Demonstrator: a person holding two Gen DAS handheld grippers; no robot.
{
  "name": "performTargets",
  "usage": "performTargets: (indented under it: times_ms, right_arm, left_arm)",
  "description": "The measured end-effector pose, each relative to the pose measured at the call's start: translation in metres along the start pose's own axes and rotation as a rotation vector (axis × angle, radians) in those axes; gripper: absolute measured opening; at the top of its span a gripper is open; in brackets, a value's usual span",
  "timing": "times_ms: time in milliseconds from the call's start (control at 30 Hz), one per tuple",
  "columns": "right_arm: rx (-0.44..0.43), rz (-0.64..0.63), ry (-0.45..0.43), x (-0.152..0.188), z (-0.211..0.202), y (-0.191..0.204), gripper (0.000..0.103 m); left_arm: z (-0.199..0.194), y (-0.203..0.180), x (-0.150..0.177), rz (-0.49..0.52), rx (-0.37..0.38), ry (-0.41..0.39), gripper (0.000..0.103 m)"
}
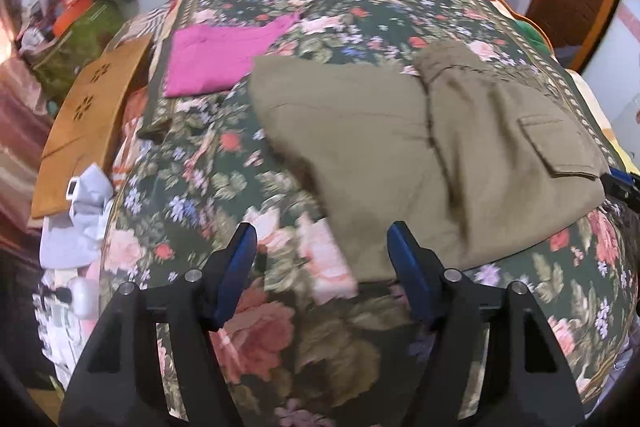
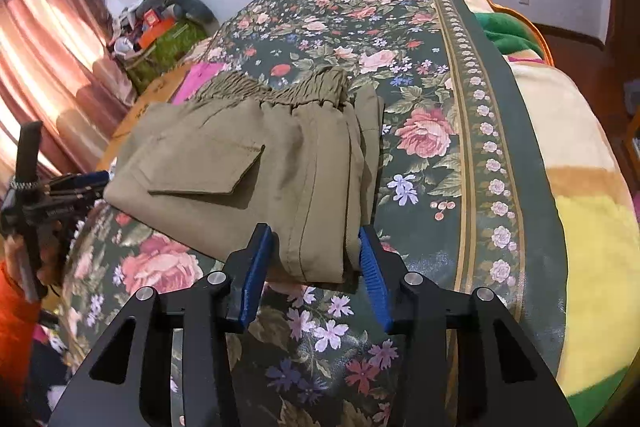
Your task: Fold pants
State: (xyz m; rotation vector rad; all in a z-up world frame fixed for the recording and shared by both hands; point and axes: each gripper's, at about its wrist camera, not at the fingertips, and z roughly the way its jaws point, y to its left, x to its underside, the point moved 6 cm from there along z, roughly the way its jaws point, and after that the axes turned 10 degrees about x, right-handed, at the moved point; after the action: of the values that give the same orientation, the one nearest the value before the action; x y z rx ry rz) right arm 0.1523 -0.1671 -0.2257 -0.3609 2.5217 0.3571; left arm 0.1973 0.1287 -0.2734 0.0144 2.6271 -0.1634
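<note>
Right gripper (image 2: 316, 259) jaws straddle folded olive pants (image 2: 248, 163) corner | left gripper (image 1: 322, 259) jaws spread, empty

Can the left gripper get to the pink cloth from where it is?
Probably yes. The pink cloth lies in the open on the bed, ahead of the left gripper, with only bedspread between them.

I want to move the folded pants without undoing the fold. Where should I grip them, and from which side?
Grip the near folded edge of the olive pants, coming from the near side. All layers meet there in one thick stack, while the elastic waistband at the far end lies bunched and loose. The right hand-held gripper already straddles that edge.
</note>
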Motion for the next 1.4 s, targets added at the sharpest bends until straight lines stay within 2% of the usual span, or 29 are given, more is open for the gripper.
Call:
performTargets:
  times_ms: [167, 333, 400, 533, 667, 733, 767, 800, 867, 967, 1033, 1100, 1133, 1167, 1233, 1333, 1367, 1400]
  right_arm:
    - [-0.024, 0.035, -0.005, 0.002, -0.001, -0.005, 0.040]
    - [-0.035, 0.045, -0.002, 0.004, -0.001, -0.007, 0.040]
    - [-0.034, 0.035, 0.003, 0.003, -0.001, -0.006, 0.040]
    - [-0.028, 0.028, 0.006, 0.003, 0.000, -0.005, 0.040]
    - [-0.028, 0.033, 0.003, 0.005, 0.000, -0.004, 0.040]
    - [-0.028, 0.037, 0.006, 0.005, 0.000, -0.004, 0.040]
    - [-0.025, 0.035, 0.005, 0.004, 0.000, -0.004, 0.040]
    - [-0.022, 0.033, 0.005, 0.004, 0.000, -0.004, 0.040]
    - [-0.014, 0.025, 0.004, 0.005, 0.000, -0.003, 0.040]
    - [-0.006, 0.021, 0.004, 0.006, 0.001, -0.002, 0.040]
    - [-0.005, 0.030, 0.005, 0.006, 0.001, -0.002, 0.040]
    - [0.000, 0.037, 0.005, 0.008, 0.002, -0.002, 0.040]
    - [0.005, 0.038, 0.005, 0.008, 0.002, -0.002, 0.040]
    - [0.010, 0.037, 0.006, 0.007, 0.001, -0.003, 0.041]
    - [0.024, 0.031, 0.009, 0.006, 0.000, -0.002, 0.043]
    - [0.050, 0.007, 0.014, -0.003, -0.005, -0.001, 0.044]
    - [0.057, 0.001, 0.008, -0.006, -0.006, -0.001, 0.044]
    - [0.070, -0.008, -0.004, -0.012, -0.008, -0.002, 0.044]
  left_arm:
    - [0.002, 0.015, 0.012, -0.086, 0.002, -0.010, 0.069]
    - [-0.004, 0.020, 0.010, -0.086, -0.026, -0.004, 0.068]
    - [-0.016, 0.019, 0.002, -0.069, -0.023, -0.029, 0.067]
    - [-0.035, 0.013, -0.024, -0.061, 0.035, -0.101, 0.067]
    - [-0.021, 0.006, -0.051, -0.011, 0.086, -0.095, 0.067]
    - [-0.003, 0.008, -0.058, -0.017, 0.126, -0.063, 0.050]
    - [0.010, 0.010, -0.059, -0.032, 0.153, -0.032, 0.034]
    - [0.019, 0.012, -0.058, -0.045, 0.158, -0.012, 0.023]
    - [0.036, 0.021, -0.056, -0.063, 0.136, 0.016, 0.017]
    - [0.045, 0.033, -0.050, -0.086, 0.131, 0.019, 0.018]
    - [0.040, 0.038, -0.047, -0.090, 0.113, 0.002, 0.023]
    - [0.032, 0.047, -0.043, -0.075, -0.013, -0.007, 0.023]
    - [0.030, 0.052, -0.040, -0.071, -0.056, -0.004, 0.023]
    - [0.027, 0.056, -0.037, -0.082, -0.064, 0.002, 0.023]
    - [0.019, 0.060, -0.031, -0.098, -0.024, -0.002, 0.023]
    - [-0.001, 0.056, -0.028, -0.072, -0.007, -0.046, 0.026]
    - [-0.007, 0.052, -0.029, -0.066, 0.008, -0.058, 0.032]
    - [-0.012, 0.049, -0.031, -0.064, 0.029, -0.073, 0.043]
